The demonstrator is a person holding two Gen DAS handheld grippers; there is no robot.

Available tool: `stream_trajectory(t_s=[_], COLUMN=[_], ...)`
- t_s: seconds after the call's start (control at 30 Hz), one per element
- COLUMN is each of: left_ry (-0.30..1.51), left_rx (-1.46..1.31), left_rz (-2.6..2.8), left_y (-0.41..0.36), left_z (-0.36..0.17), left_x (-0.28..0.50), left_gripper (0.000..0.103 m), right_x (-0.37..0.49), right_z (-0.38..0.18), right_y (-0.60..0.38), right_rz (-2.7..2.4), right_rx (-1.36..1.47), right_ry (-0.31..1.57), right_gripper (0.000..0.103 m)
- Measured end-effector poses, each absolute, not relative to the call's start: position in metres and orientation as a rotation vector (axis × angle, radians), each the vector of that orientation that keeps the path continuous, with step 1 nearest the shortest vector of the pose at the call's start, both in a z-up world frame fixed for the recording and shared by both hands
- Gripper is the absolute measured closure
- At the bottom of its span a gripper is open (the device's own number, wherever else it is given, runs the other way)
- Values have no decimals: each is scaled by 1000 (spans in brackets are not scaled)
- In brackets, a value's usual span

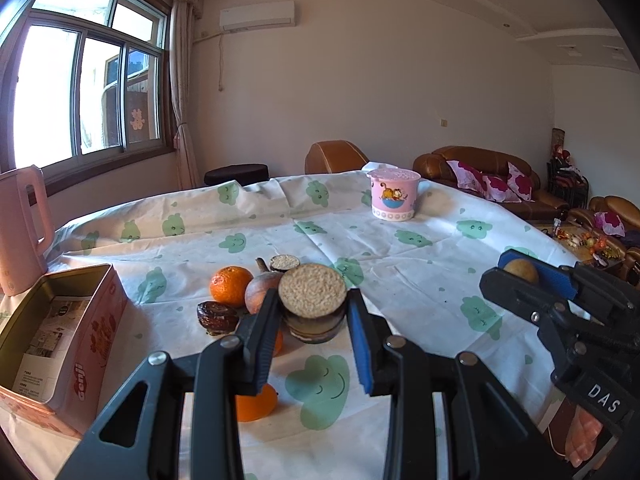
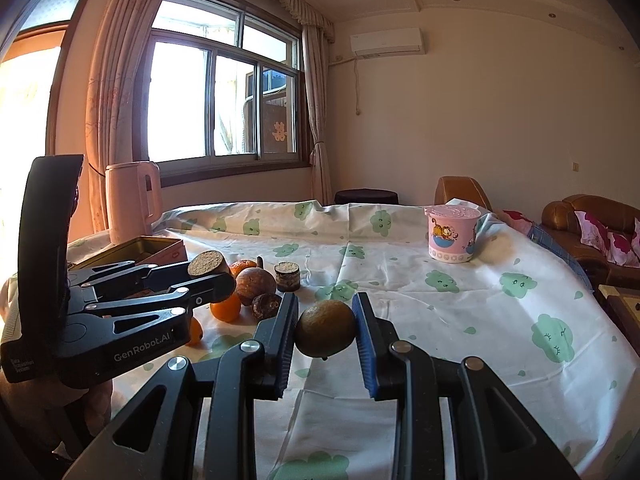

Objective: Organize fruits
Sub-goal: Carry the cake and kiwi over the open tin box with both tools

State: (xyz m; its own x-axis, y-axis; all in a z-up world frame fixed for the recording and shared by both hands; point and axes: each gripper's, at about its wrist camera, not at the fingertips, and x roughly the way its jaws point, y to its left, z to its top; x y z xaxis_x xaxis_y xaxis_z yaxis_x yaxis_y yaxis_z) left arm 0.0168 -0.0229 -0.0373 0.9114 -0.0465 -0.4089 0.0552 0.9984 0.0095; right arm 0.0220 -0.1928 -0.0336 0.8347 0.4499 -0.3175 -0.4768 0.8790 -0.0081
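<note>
Our left claw [image 1: 312, 312] pinching cut stalk piece [image 1: 313, 295], right claw [image 2: 325, 330] pinching round fruit [image 2: 325, 329]; loose grip could drop either onto counter [image 1: 400, 264]

My 2 wrist cameras look low and close across the bench [image 1: 400, 248], each sighting between its jaws; both share the fruit cluster [image 2: 256, 284].

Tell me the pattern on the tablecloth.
White tablecloth with smiling green clouds and small green drops; clearest in the left wrist view.
</note>
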Motion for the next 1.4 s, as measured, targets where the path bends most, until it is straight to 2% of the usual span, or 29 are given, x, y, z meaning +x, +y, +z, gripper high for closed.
stream_trajectory(t_s=[0.8,1.4], left_ry=[391,432], left_rx=[-64,-87], left_rz=[67,226], left_y=[49,118], left_z=[-15,-22], left_x=[-3,-9], left_gripper=[68,68], right_x=[23,29], right_z=[14,35], right_y=[-113,-35], right_rz=[651,796], right_rx=[-174,-241], right_ry=[218,207], right_gripper=[73,73])
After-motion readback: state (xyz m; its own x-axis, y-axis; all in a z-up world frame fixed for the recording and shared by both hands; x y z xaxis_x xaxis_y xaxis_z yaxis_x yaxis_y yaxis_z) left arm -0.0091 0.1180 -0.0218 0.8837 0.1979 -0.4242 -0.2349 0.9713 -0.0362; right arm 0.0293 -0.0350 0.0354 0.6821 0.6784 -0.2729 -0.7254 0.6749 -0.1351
